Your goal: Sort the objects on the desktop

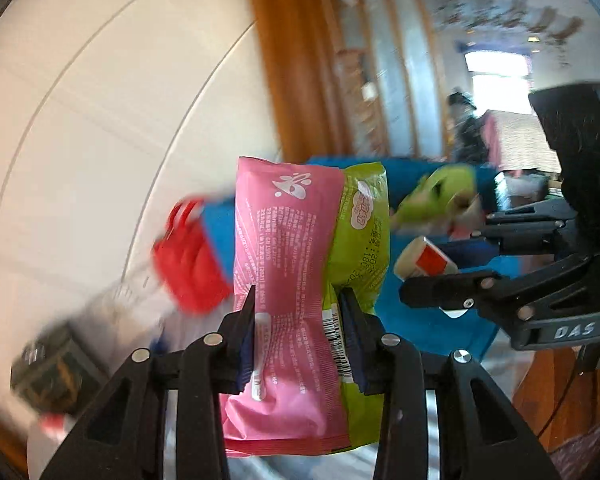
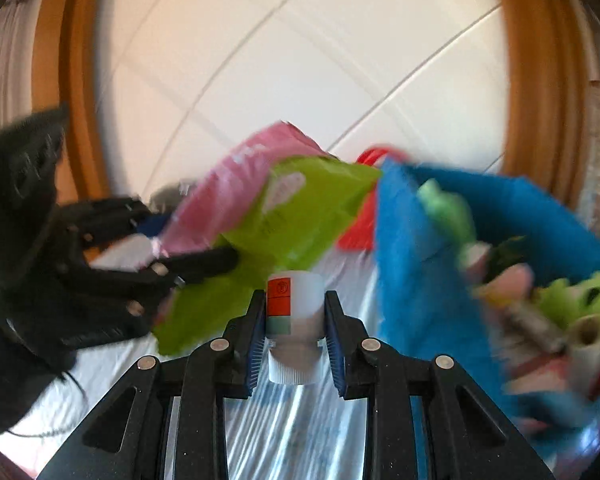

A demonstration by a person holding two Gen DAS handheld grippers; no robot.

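My left gripper [image 1: 298, 300] is shut on a pink and green snack packet [image 1: 300, 260] and holds it upright in the air, in front of a blue fabric bin [image 1: 432, 312]. My right gripper [image 2: 296, 304] is shut on a small white bottle [image 2: 296, 320] with a red and green label. That bottle [image 1: 424, 260] and the right gripper [image 1: 460, 280] also show in the left wrist view, at the right. The packet [image 2: 292, 208] and the left gripper [image 2: 204, 256] show blurred in the right wrist view, left of the blue bin [image 2: 404, 272].
The blue bin holds green toys [image 2: 580, 300] and other small items. A red basket [image 1: 188, 256] stands behind the packet. A dark box [image 1: 56, 368] lies at lower left. The table has a shiny white cover [image 2: 284, 432]. A white wall and wooden frame are behind.
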